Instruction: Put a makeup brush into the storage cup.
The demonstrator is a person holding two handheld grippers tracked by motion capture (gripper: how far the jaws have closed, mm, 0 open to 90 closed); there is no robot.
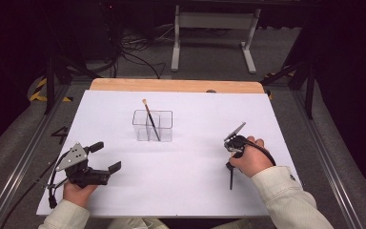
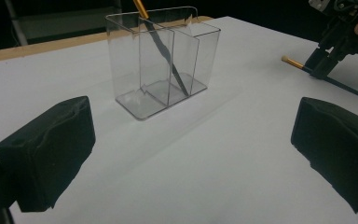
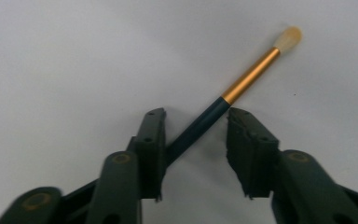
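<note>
Your right gripper (image 3: 195,140) points down with its jaws straddling the dark-handled, gold-ferruled paintbrush (image 3: 223,100) lying flat on the white table (image 1: 181,171), pads not yet pinching, so close and lift toward the clear divided plastic holder (image 1: 152,125) ahead-left, minding the brush (image 1: 151,119) already leaning there, while your left gripper (image 1: 106,156) idles, jaws spread.

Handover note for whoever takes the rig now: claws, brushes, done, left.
Left claw: open, empty, over the white table, left of the clear plastic divided holder.
Right claw: lowered around the dark-handled, gold-ferruled brush lying on the table; one pad touches the handle, the other is apart, no grip yet.
Done: a like brush leans in the holder.
Left, probably: grip the lying brush and put it in the holder.
</note>
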